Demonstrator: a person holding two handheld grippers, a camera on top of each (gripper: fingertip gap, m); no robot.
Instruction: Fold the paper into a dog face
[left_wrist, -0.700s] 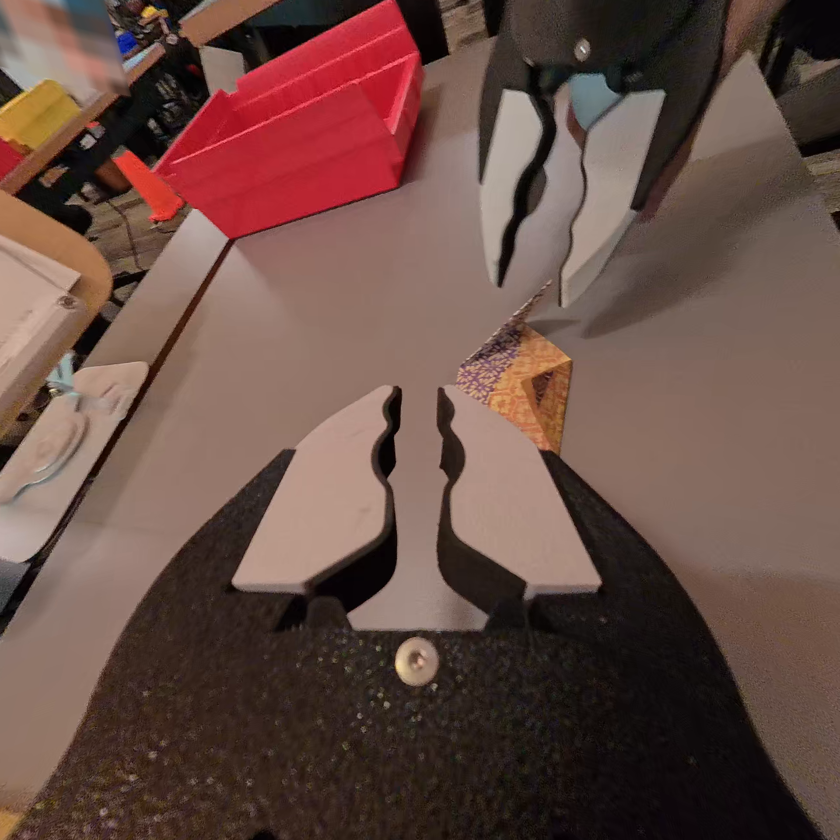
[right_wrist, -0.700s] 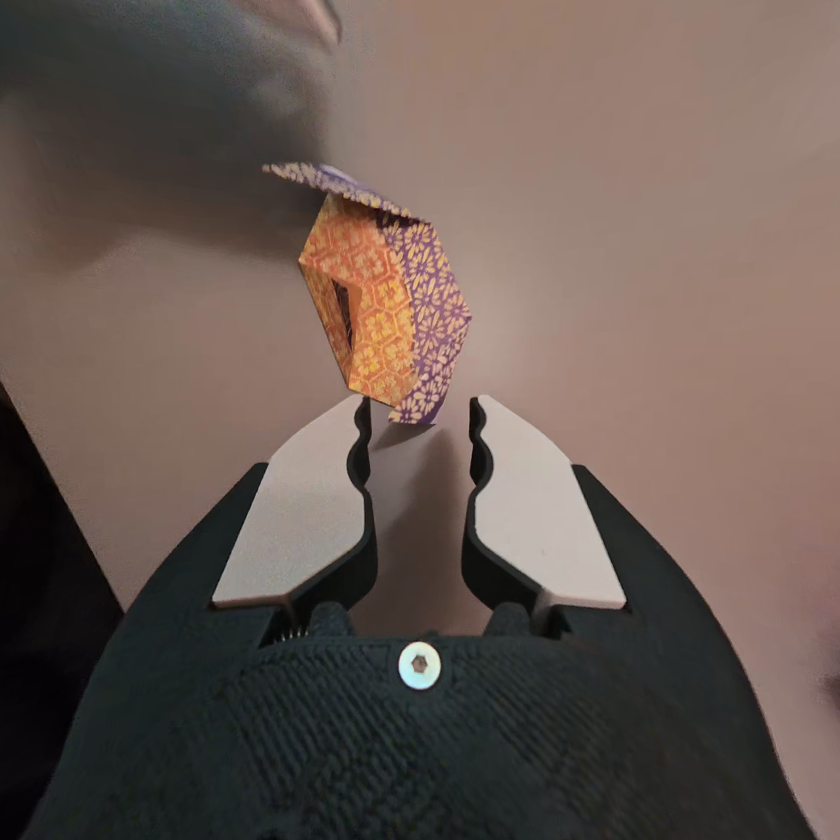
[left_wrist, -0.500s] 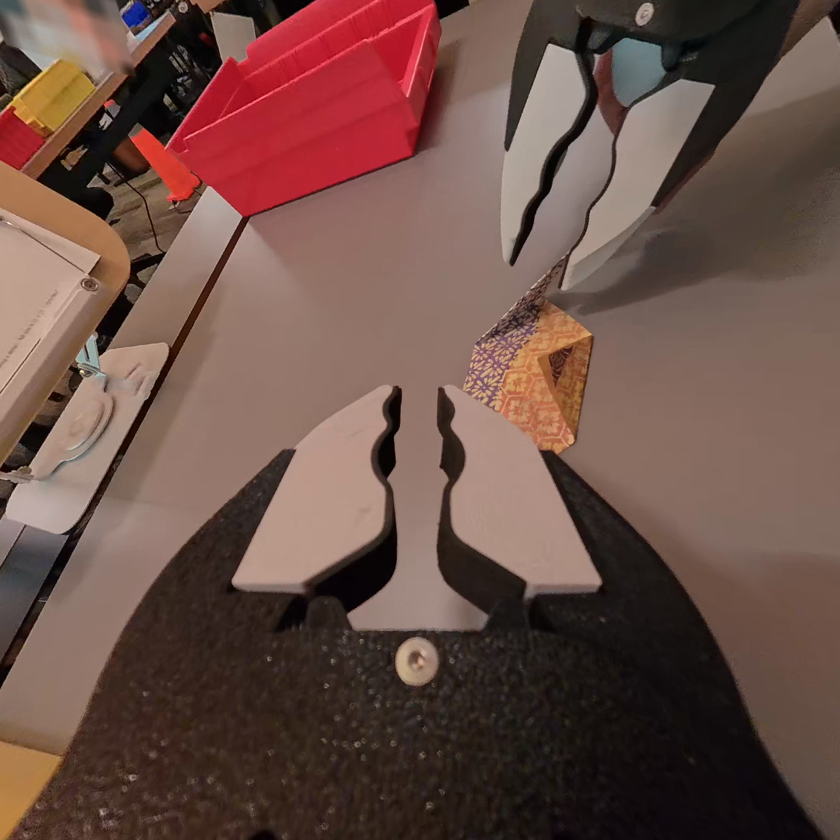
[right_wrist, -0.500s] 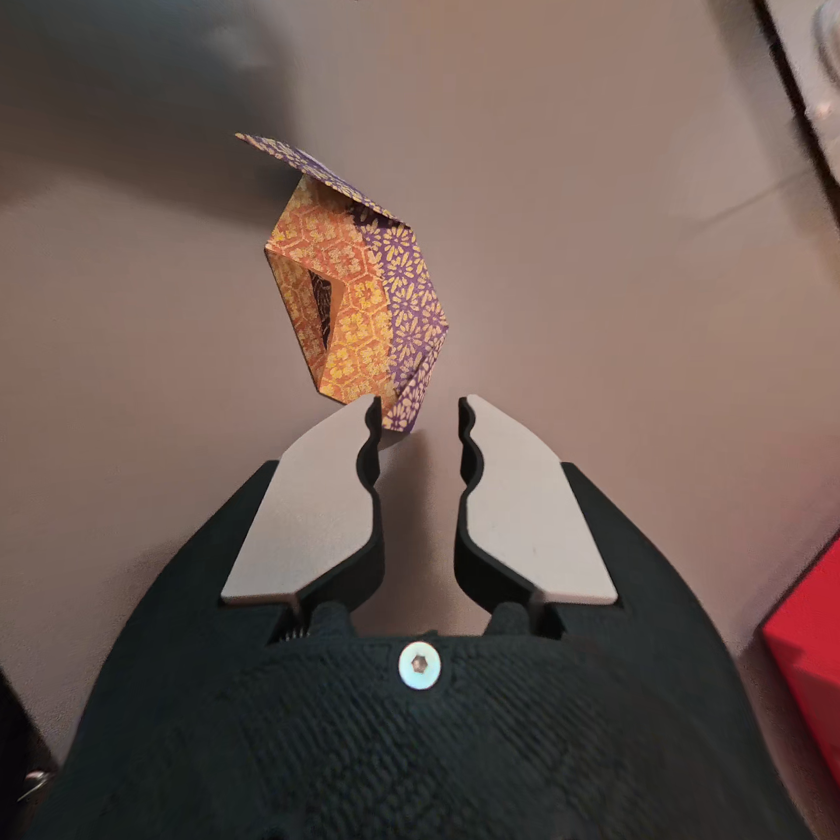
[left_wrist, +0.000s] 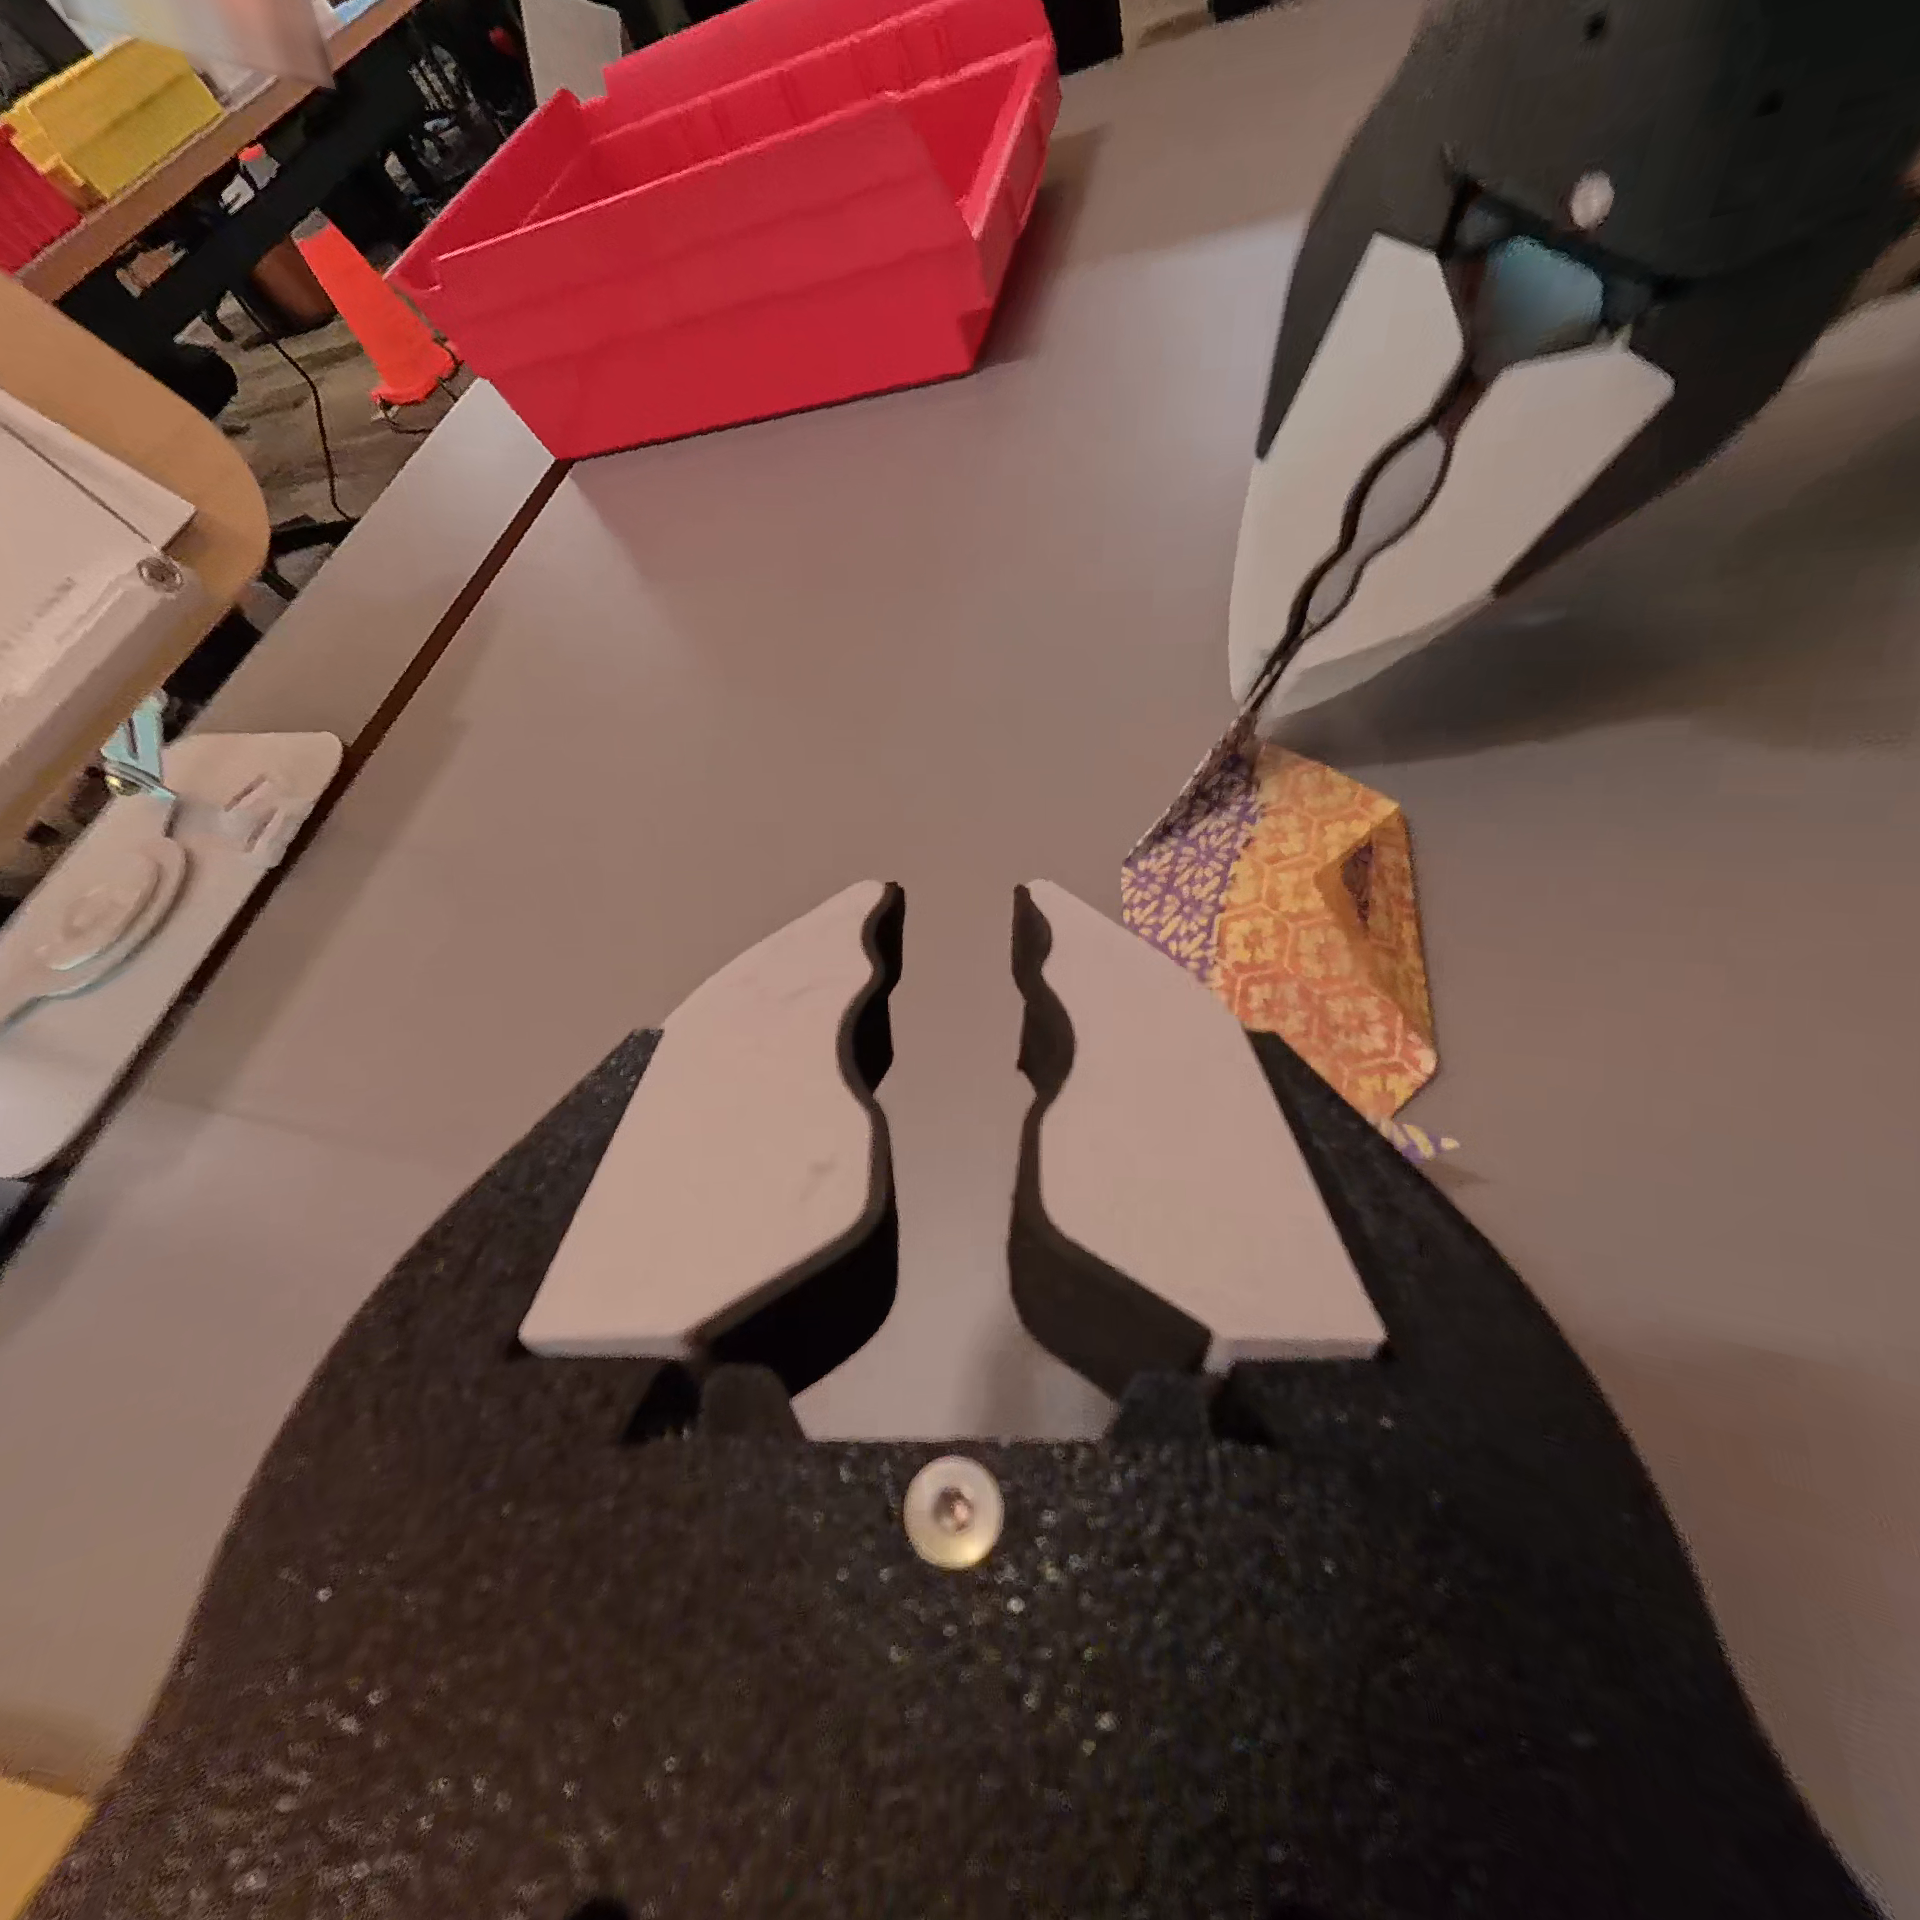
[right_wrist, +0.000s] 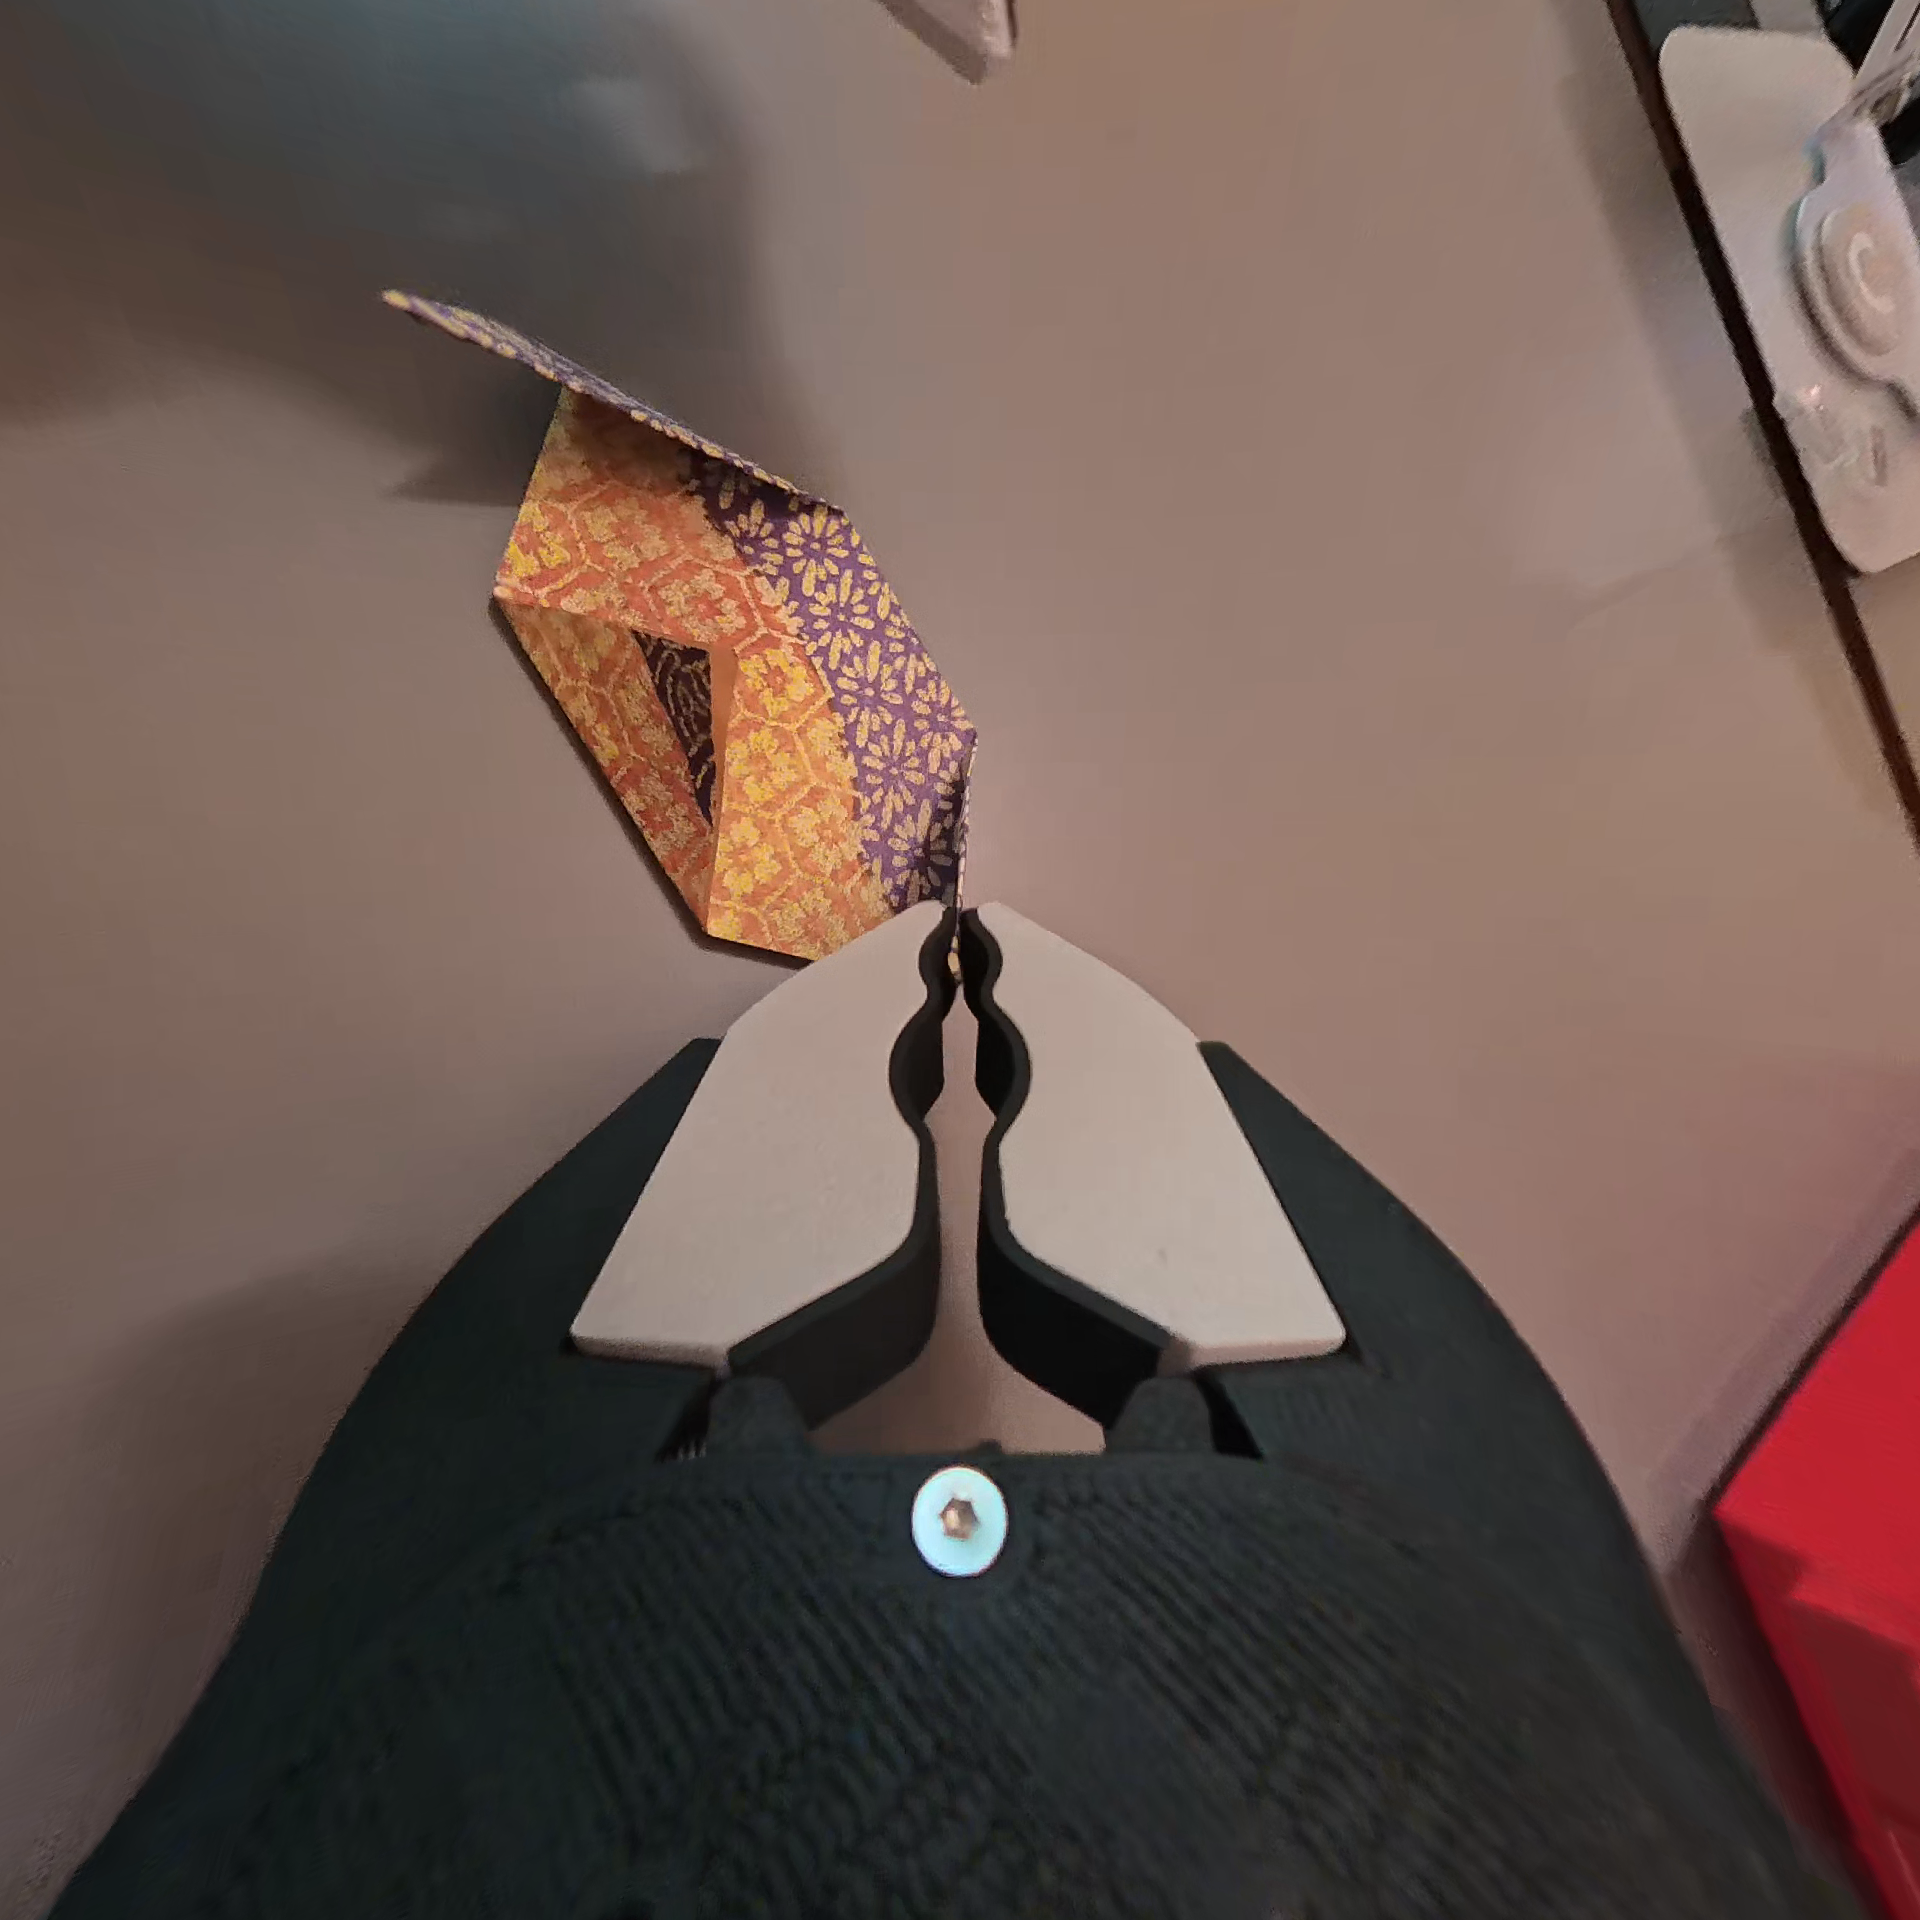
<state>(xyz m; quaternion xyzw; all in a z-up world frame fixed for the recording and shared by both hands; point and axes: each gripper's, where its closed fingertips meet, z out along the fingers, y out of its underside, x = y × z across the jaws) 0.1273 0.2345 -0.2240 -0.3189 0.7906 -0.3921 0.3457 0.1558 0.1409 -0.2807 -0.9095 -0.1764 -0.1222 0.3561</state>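
The folded paper (right_wrist: 748, 707), patterned orange and purple, lies on the grey table (right_wrist: 1351, 727) with one flap raised. My right gripper (right_wrist: 956, 920) is shut on the paper's near purple corner; a sliver of paper shows between its pads. The left wrist view confirms this: the right gripper (left_wrist: 1262, 707) pinches the paper's (left_wrist: 1320, 935) far upper tip. My left gripper (left_wrist: 958, 894) is open and empty, just left of the paper, its right finger (left_wrist: 1132, 1091) overlapping the paper's left edge in view.
A red bin (left_wrist: 748, 249) stands at the table's far left, also at the lower right of the right wrist view (right_wrist: 1839, 1538). A white plate with a fixture (left_wrist: 125, 894) lies on a neighbouring table to the left. Yellow bins (left_wrist: 114, 135) sit beyond. Some 12 cm of space lies between my two pairs of fingers.
My right gripper closed from open onto the paper's purple corner. My left gripper drew back and opened a little wider, staying empty.
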